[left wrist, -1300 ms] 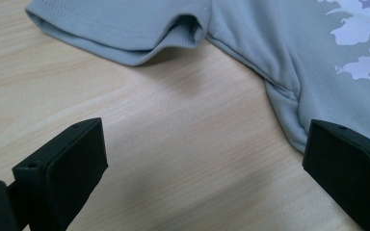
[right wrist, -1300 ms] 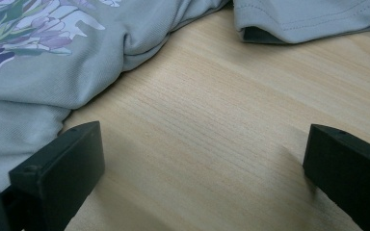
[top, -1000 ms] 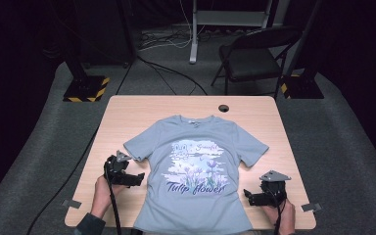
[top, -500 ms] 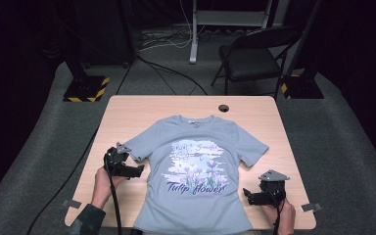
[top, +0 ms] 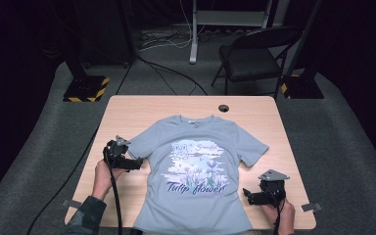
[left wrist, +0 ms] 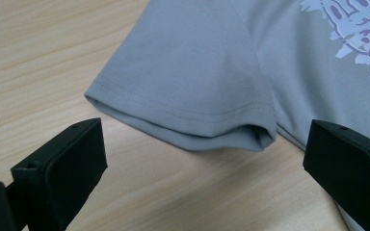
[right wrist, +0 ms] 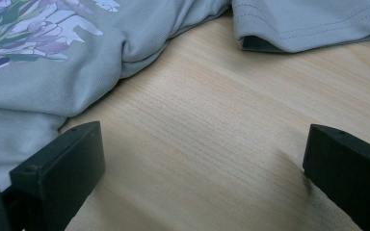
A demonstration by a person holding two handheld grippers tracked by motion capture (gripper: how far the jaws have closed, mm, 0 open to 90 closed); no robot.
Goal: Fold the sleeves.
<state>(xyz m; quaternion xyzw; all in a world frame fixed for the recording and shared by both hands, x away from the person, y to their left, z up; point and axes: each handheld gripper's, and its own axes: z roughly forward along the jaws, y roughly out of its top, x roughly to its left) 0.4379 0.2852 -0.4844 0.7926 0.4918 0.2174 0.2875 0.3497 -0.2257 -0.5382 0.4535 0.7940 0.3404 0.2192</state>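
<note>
Shirt [top: 200, 171] lies flat in the middle of the table [top: 127, 112]. Left gripper [top: 139, 163] sits just beside the shirt's sleeve [left wrist: 192, 96], jaws wide apart. Right gripper [top: 247, 194] waits near the shirt's bottom side, jaws wide apart too.

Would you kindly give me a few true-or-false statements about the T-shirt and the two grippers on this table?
1. The grey T-shirt lies spread flat, print side up. True.
2. The left gripper is clamped on a sleeve. False: its jaws stand open, the sleeve hem ahead of them, untouched.
3. The right gripper is open beside the shirt's side edge. True.
4. The T-shirt is folded in half. False: both sleeves lie spread out.
5. A small dark round spot sits on the table beyond the collar. True.
</note>
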